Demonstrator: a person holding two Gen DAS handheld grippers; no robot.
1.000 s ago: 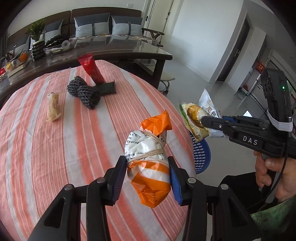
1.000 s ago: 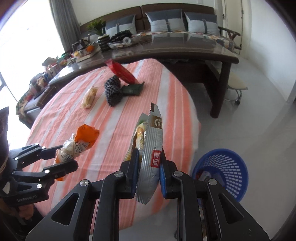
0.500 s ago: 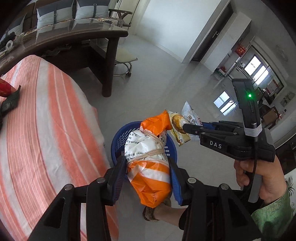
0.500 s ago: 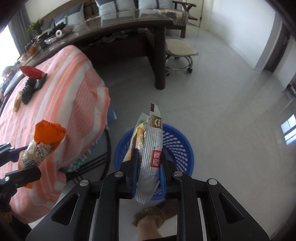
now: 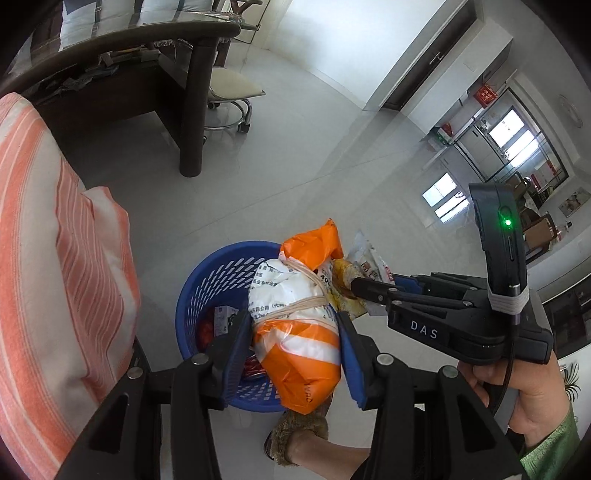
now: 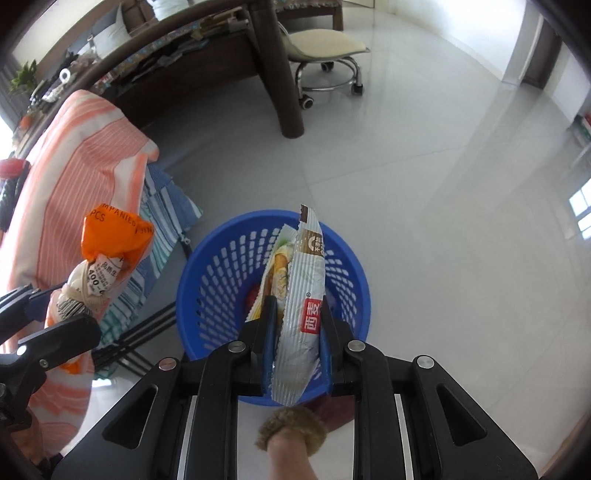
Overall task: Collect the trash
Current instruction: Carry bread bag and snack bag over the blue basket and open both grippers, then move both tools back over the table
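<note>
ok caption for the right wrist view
Right gripper holding snack wrappers above the blue basket.

Home living room, cushioned sofa (image 5: 92, 22), tablecloth (image 5: 55, 258)

A cushioned swivel stool (image 6: 325, 48) stands beside the dark table leg (image 6: 284, 74) on pale tiles.

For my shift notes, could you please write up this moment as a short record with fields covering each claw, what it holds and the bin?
left claw: shut on an orange-and-white plastic bag bundle tied with string
right claw: shut on flat silver-and-yellow snack wrappers
bin: round blue perforated plastic basket on the pale tiled floor, some trash already inside
position: both loads hang over the basket
table: orange-and-white striped tablecloth beside the basket
</note>
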